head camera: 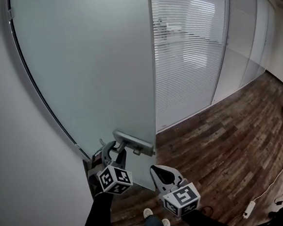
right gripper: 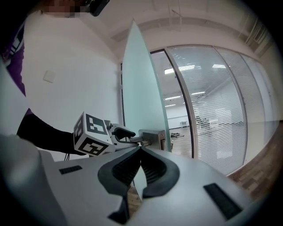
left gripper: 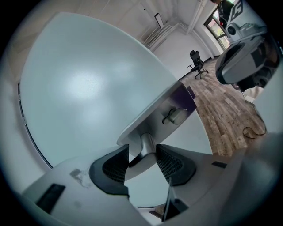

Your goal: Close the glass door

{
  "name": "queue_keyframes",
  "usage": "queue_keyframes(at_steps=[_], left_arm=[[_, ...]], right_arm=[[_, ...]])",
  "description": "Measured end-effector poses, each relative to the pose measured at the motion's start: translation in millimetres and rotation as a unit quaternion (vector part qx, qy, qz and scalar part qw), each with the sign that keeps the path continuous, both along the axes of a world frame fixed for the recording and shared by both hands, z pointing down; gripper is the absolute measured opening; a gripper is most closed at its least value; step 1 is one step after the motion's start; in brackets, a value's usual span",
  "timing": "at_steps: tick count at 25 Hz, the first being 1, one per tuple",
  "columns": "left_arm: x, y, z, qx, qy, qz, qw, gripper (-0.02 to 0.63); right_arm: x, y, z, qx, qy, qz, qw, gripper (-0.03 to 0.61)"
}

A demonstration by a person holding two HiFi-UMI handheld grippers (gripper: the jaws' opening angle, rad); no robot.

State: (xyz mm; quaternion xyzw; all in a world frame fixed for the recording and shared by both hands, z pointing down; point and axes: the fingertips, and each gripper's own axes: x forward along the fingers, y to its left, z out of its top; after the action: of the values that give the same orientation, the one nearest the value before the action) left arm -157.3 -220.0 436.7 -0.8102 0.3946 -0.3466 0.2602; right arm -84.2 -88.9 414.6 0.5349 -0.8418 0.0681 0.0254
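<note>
The left gripper [head camera: 113, 149] gripped the door handle [head camera: 118, 146] of the frosted glass door [head camera: 89, 65], and the right gripper [head camera: 157, 170] held nothing
Head view: the handle's metal plate [head camera: 134, 143] sat at the door's free edge, low down, above the wood floor [head camera: 222, 142]. Left gripper view: both jaws pressed the handle's neck [left gripper: 148, 148] between them. Right gripper view: its jaws were together and empty, just beside the door [right gripper: 140, 88], seen edge-on

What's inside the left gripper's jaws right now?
The door handle sits clamped inside the left gripper, between its jaws. Nothing else shows there; the frosted glass door hides whatever lies beyond.
</note>
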Motion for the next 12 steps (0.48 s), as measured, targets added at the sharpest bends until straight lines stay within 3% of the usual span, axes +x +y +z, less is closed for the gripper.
queue_keyframes(at_steps=[12], left_arm=[[43.9, -40.4, -1.3, -0.008, 0.034, 0.019, 0.9992, 0.167]], right_arm=[[39.3, -69.2, -3.6, -0.005, -0.004, 0.058, 0.998, -0.009]])
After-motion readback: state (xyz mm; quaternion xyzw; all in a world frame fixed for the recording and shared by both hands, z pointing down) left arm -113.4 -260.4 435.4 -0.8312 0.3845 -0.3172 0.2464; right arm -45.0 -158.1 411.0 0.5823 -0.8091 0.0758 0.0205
